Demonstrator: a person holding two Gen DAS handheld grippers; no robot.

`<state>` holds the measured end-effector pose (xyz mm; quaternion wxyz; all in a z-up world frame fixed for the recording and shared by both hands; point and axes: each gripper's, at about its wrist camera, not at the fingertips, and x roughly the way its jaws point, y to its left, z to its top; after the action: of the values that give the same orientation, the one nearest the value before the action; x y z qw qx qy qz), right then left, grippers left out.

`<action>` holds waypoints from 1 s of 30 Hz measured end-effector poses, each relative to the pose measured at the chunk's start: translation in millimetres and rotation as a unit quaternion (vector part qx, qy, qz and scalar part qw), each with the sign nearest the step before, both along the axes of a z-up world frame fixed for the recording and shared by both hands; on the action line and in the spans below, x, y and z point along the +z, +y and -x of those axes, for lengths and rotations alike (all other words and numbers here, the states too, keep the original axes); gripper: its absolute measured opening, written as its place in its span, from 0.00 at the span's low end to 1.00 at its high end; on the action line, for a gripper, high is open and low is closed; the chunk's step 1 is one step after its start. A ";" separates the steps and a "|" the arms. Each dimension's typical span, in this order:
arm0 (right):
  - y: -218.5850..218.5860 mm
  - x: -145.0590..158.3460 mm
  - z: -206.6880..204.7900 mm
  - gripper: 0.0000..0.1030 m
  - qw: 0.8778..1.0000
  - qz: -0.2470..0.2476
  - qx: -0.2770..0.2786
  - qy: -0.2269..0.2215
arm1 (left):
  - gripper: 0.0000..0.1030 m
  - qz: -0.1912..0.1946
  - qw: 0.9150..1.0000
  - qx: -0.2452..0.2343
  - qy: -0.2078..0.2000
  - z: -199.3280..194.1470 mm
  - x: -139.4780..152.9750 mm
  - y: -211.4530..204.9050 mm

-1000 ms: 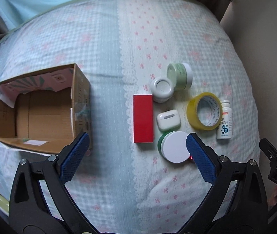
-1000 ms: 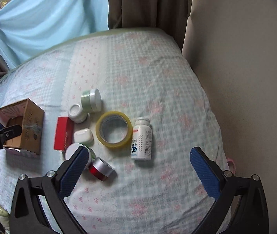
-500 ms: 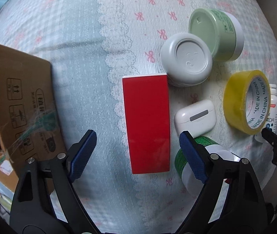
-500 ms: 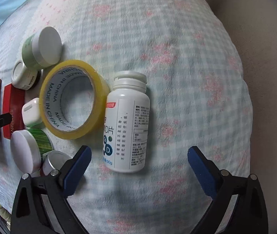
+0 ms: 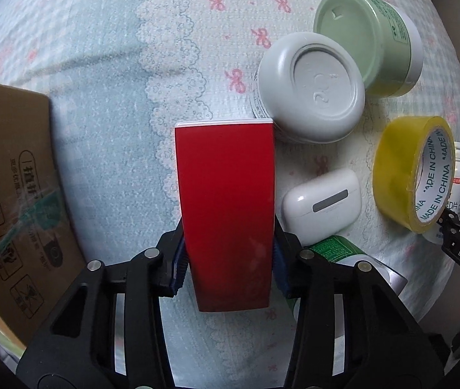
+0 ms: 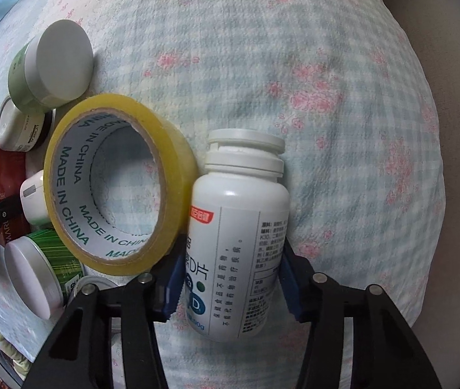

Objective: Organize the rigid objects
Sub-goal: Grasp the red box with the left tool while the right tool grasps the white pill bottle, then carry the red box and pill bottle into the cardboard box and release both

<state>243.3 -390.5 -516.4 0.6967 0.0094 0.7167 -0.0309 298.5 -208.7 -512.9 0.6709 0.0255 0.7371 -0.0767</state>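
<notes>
Only from the right wrist: fingers (image 6: 169, 280) clamping white bottle (image 6: 236, 246).

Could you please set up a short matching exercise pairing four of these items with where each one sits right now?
Things:
1. red box
2. white pill bottle
3. yellow tape roll
4. cardboard box

Places:
a. lying just left of the pill bottle
b. gripped in the right tool
c. at the left edge of the left view
d. gripped in the left tool

Pairs: 1-d, 2-b, 3-a, 4-c
</notes>
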 end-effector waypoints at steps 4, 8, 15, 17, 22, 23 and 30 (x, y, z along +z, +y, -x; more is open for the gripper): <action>-4.6 14.3 2.2 0.46 1.000 -0.012 -0.016 -0.002 | 0.37 -0.004 1.000 -0.001 -0.004 4.5 12.4 8.7; -15.4 34.9 14.2 0.46 0.999 -0.024 -0.029 -0.014 | 0.37 0.006 1.000 0.008 -0.010 14.2 33.0 13.4; -22.8 84.8 28.3 0.46 0.997 -0.032 -0.039 -0.056 | 0.37 0.032 0.998 0.023 -0.054 38.5 88.8 24.4; -23.4 105.3 33.9 0.46 0.996 -0.031 -0.035 -0.072 | 0.37 0.042 0.996 0.031 -0.072 45.6 108.5 30.9; -19.7 159.7 53.3 0.46 0.992 -0.032 -0.024 -0.117 | 0.37 0.064 0.990 0.050 -0.118 67.2 162.7 53.6; -13.8 169.0 55.8 0.46 0.991 -0.032 -0.021 -0.126 | 0.37 0.067 0.988 0.052 -0.129 66.9 169.3 55.7; 30.1 237.0 79.8 0.46 0.982 -0.048 0.006 -0.180 | 0.37 0.095 0.974 0.079 -0.189 99.2 257.4 95.3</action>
<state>163.5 -360.4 -279.4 0.8133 0.0436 0.5801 0.0100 199.4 -113.4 -255.5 0.8016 -0.0821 0.5857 -0.0870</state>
